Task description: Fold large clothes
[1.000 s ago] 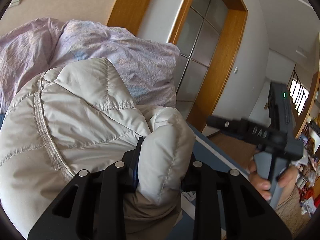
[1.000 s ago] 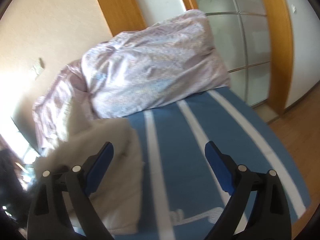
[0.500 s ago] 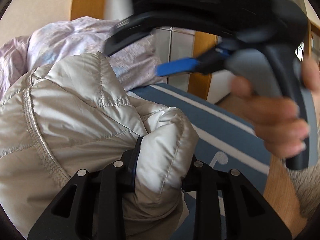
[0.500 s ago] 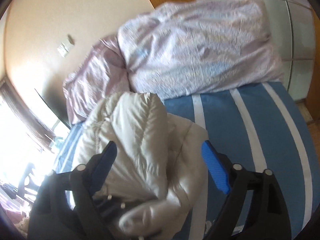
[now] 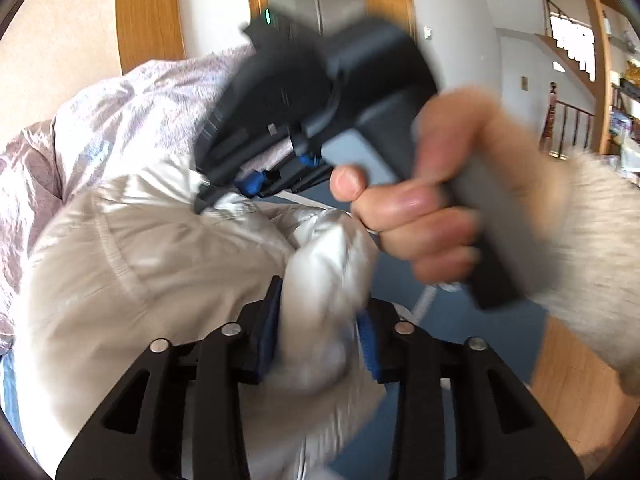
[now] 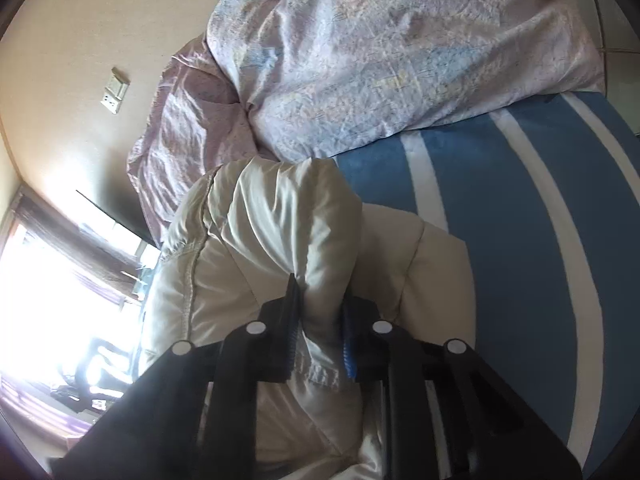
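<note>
On the bed point(image 6: 520, 216), with its blue cover and white stripes, lies a pale quilted jacket point(image 6: 256, 240), bunched into puffy folds. Behind it, against the wall, sits a heap of lilac bedding point(image 6: 400, 60), its near edge touching the top of the jacket.

From the right wrist view, the right tool point(image 6: 320, 332) is pinching a thick roll of the jacket: both blue pads are pressed into the fabric, which bulges up above them. A stitched seam runs down the jacket's left side, and a flatter panel of the garment spreads right of the tool over the blue cover. A wall socket point(image 6: 114, 92) shows on the beige wall at the left, and bright window light washes out the lower left corner.

From the left wrist view, the left tool point(image 5: 320, 332) is likewise pinching a fat fold of the jacket point(image 5: 140, 280), the padding swelling out between and above its pads. Just beyond, the right hand point(image 5: 420, 208) grips the handle of the right tool point(image 5: 240, 188), blurred, with its tip pushed into the jacket's upper fold. A fuzzy cream sleeve point(image 5: 580, 248) covers the wrist. Wood door frames point(image 5: 148, 20) and a wooden floor point(image 5: 568, 380) show behind and at the right.
</note>
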Demonstrator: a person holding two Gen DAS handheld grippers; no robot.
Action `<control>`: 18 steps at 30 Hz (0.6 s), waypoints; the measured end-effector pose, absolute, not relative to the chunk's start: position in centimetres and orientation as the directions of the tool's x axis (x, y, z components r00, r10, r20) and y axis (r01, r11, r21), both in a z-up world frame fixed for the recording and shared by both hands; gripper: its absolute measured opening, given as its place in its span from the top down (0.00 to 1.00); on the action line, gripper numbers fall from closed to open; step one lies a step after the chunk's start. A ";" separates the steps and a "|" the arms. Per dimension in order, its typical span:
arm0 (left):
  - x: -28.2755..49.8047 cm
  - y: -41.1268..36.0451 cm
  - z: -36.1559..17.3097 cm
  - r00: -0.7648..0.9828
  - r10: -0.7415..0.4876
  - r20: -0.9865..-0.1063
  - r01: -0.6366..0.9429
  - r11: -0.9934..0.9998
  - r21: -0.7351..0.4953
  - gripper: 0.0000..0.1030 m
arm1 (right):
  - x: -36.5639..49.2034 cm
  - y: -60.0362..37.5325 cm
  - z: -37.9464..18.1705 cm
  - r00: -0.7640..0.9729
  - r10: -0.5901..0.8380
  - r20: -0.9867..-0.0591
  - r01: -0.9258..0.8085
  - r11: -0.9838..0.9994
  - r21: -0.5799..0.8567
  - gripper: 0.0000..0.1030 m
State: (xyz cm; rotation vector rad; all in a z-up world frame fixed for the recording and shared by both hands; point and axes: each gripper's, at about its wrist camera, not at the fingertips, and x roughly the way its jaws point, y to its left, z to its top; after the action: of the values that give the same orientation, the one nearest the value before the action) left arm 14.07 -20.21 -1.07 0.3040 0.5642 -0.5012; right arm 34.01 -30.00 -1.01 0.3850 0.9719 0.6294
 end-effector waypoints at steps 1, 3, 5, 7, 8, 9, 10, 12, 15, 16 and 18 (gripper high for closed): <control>13.3 -19.4 -0.4 0.729 -0.378 -0.571 0.535 0.835 0.130 0.58 | 34.1 -30.0 -1.3 0.422 0.626 -0.656 -0.305 0.779 0.547 0.83; 11.8 -16.9 1.6 0.727 -0.401 -0.558 0.537 0.838 0.097 0.57 | 34.3 -30.2 -1.9 0.438 0.589 -0.679 -0.285 0.808 0.516 0.83; 11.6 -14.1 3.7 0.738 -0.409 -0.536 0.509 0.859 0.046 0.53 | 34.5 -30.6 -2.7 0.448 0.563 -0.694 -0.260 0.825 0.502 0.83; 12.7 -11.2 5.6 0.773 -0.383 -0.506 0.445 0.895 0.002 0.46 | 34.6 -30.9 -3.6 0.448 0.554 -0.702 -0.239 0.830 0.503 0.82; 13.6 -9.7 6.5 0.801 -0.347 -0.487 0.394 0.919 -0.007 0.45 | 34.7 -31.0 -4.0 0.447 0.553 -0.703 -0.231 0.830 0.507 0.82; 14.4 -8.6 7.0 0.823 -0.311 -0.476 0.350 0.937 -0.006 0.44 | 34.8 -31.0 -4.1 0.449 0.551 -0.703 -0.229 0.832 0.506 0.81; 15.9 -7.0 7.3 0.843 -0.257 -0.473 0.291 0.957 0.000 0.44 | 34.7 -31.0 -4.3 0.454 0.542 -0.707 -0.227 0.838 0.496 0.81; 18.9 -4.7 7.2 0.853 -0.174 -0.492 0.200 0.980 -0.001 0.44 | 34.4 -30.5 -3.7 0.473 0.504 -0.722 -0.234 0.862 0.449 0.79; 23.2 -3.1 6.0 0.842 -0.086 -0.532 0.115 0.993 0.023 0.43 | 33.6 -29.5 -2.0 0.523 0.407 -0.749 -0.239 0.914 0.329 0.66; 24.5 -2.7 5.2 0.832 -0.057 -0.551 0.090 0.995 0.032 0.43 | 33.4 -29.3 -1.5 0.537 0.378 -0.754 -0.235 0.926 0.296 0.58; 26.3 -2.1 3.9 0.810 -0.048 -0.585 0.070 0.997 0.016 0.43 | 32.4 -29.2 0.4 0.587 0.322 -0.743 -0.227 0.946 0.230 0.52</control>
State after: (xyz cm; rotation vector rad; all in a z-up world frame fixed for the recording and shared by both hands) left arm 26.28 -2.13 3.87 0.0373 0.6243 -0.0632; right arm 32.44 -29.22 0.43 0.1152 0.8876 0.3205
